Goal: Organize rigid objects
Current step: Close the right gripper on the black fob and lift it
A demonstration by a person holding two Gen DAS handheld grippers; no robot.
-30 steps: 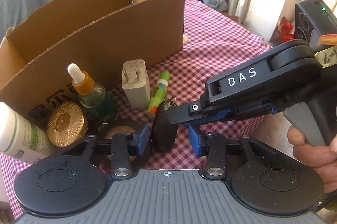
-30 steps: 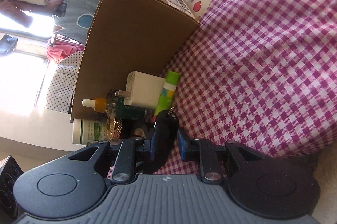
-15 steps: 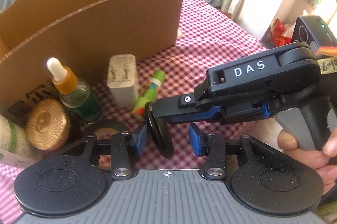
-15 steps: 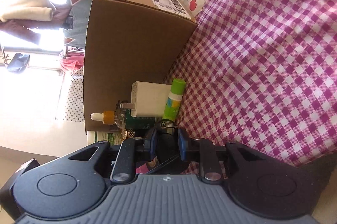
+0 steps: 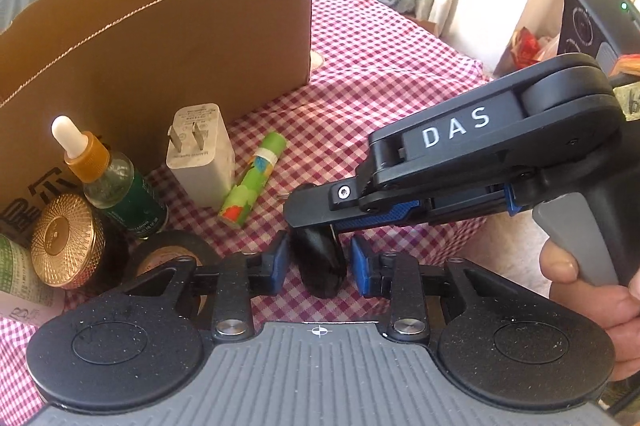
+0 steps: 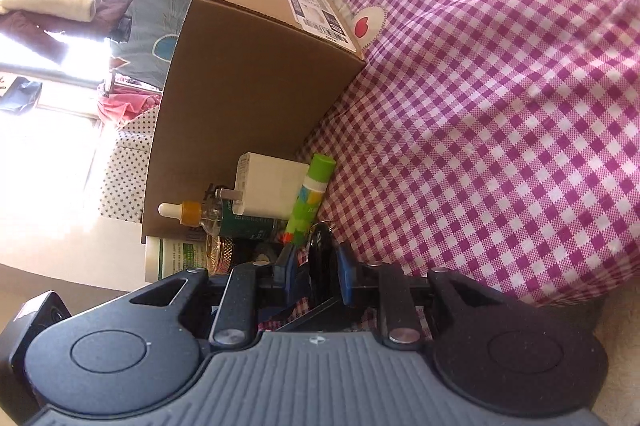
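A black key fob (image 5: 320,260) stands on edge on the checked cloth, between the blue pads of my left gripper (image 5: 318,262), which is open around it with gaps on both sides. My right gripper (image 6: 316,266) comes in from the right in the left wrist view (image 5: 316,214) and is shut on the key fob (image 6: 318,248). Behind lie a green tube (image 5: 254,180), a white charger (image 5: 200,154), a dropper bottle (image 5: 108,182) and a gold-lidded jar (image 5: 64,240). An open cardboard box (image 5: 160,38) stands behind them.
A black tape roll (image 5: 168,252) lies by my left finger. A white bottle (image 5: 16,278) lies at the far left. The table edge drops off to the right, with bicycles and curtains beyond. The box also shows in the right wrist view (image 6: 256,98).
My right gripper has closed on the key fob and shifted it slightly. My left gripper has drawn back a little and stays open around it.
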